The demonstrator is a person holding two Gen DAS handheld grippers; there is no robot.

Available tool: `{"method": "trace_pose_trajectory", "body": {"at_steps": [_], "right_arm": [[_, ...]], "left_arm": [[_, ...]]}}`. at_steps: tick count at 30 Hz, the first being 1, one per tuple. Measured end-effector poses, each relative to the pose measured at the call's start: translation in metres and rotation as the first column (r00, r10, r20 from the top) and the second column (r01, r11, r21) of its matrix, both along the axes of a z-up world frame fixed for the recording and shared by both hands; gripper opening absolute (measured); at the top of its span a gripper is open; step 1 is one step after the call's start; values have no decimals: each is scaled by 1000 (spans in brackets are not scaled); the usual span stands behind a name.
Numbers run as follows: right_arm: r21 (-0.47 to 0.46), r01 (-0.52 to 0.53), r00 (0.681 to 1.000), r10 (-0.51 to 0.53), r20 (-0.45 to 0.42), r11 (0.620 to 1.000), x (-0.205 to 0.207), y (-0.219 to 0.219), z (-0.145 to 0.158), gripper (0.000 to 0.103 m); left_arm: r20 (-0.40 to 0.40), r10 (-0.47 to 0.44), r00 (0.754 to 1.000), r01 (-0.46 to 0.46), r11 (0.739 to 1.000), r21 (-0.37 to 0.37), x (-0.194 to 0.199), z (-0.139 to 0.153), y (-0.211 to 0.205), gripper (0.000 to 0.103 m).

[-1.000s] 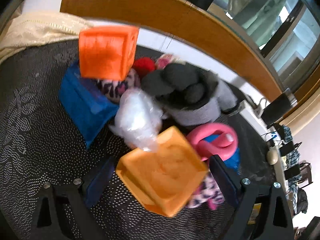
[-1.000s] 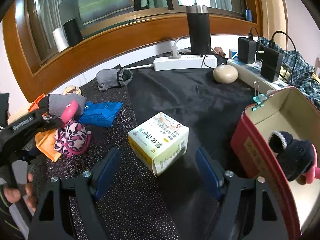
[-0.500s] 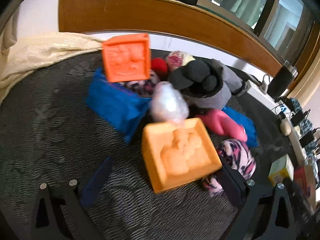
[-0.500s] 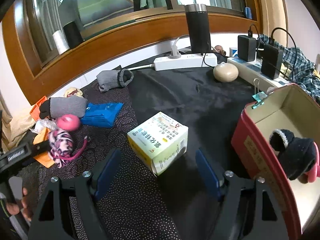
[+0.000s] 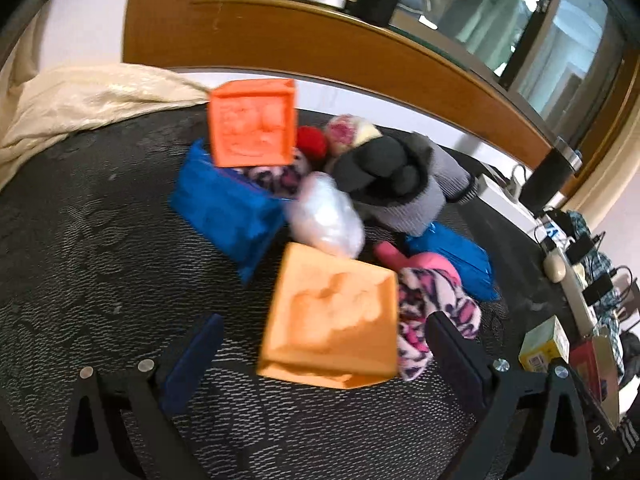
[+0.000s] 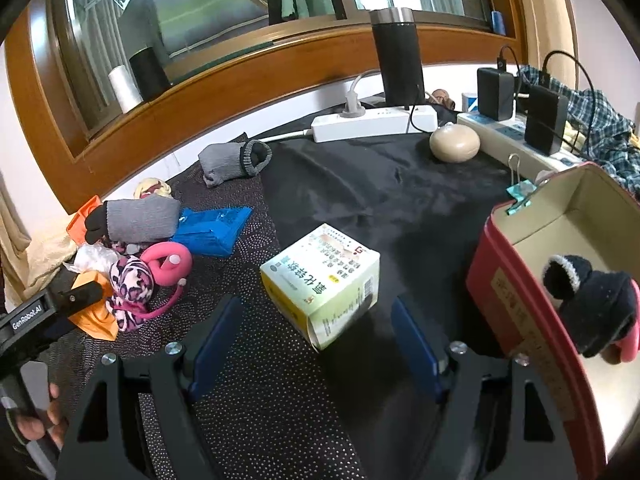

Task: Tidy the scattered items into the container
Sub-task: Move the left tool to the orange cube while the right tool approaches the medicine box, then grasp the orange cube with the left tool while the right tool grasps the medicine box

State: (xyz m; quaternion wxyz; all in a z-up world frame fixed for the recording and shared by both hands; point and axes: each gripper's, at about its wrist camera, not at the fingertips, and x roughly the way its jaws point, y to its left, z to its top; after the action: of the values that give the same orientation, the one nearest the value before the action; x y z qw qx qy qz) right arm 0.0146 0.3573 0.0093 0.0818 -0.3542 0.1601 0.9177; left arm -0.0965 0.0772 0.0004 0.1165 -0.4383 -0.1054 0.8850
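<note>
In the left wrist view, the left gripper [image 5: 320, 350] has its blue fingers [image 5: 192, 356] spread wide with a pale orange block [image 5: 332, 316] between them; the block is blurred and whether either finger touches it cannot be told. Behind it, a pink patterned sock [image 5: 436, 312] is half hidden by the block. At centre frame, a crumpled clear plastic bag [image 5: 326, 216] lies against a blue pouch [image 5: 228, 204], and a darker orange block [image 5: 254, 122] stands above them.

In the right wrist view, the right gripper [image 6: 316, 344] is also wide open and holds nothing, with a yellow-green medicine box [image 6: 322, 280] lying just ahead between the fingers on the dark tabletop [image 6: 400, 200]. At the right edge, the red container [image 6: 532, 304] is cut off by the frame; a dark sock [image 6: 588, 304] rests inside.
</note>
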Motion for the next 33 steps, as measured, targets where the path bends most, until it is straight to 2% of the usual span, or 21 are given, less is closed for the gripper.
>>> {"method": "trace_pose_trajectory", "body": {"at_steps": [2, 4, 6, 7, 8, 12, 18, 24, 27, 33], "right_arm": [[-4, 3, 1000, -3, 3, 1000, 0, 1, -1, 80], [-4, 4, 1000, -4, 5, 1000, -1, 1, -1, 80], [-3, 4, 1000, -4, 9, 1000, -1, 0, -2, 80], [-4, 3, 1000, -3, 10, 1000, -2, 0, -2, 80], [-5, 2, 1000, -2, 11, 1000, -2, 0, -3, 80], [-19, 5, 1000, -5, 6, 1000, -2, 2, -3, 80], [-35, 7, 999, -5, 40, 999, -16, 7, -5, 80], [-36, 7, 998, -5, 62, 999, -35, 7, -9, 80], [-30, -1, 998, 3, 69, 1000, -40, 6, -11, 80], [-18, -21, 996, 22, 90, 1000, -46, 2, -15, 77]], "left_arm": [[4, -18, 1000, 18, 999, -33, 0, -7, 4, 102], [2, -18, 1000, 18, 1000, -12, 1, -9, 2, 101], [-8, -18, 1000, 18, 1000, 12, 1, -9, -2, 85], [-17, -17, 1000, 18, 1000, 24, 1, -7, -5, 62], [-25, -11, 1000, 11, 1000, 10, 1, -6, -7, 60], [-35, -35, 999, 35, 999, -11, 3, -5, -5, 60], [-33, -86, 996, 87, 996, 33, 10, 2, 0, 60], [-108, -96, 990, 102, 993, 59, 31, 28, 6, 59], [-148, -104, 983, 112, 993, 48, 37, 37, 8, 59], [-141, -99, 985, 101, 995, 9, 28, 33, 16, 59]]}}
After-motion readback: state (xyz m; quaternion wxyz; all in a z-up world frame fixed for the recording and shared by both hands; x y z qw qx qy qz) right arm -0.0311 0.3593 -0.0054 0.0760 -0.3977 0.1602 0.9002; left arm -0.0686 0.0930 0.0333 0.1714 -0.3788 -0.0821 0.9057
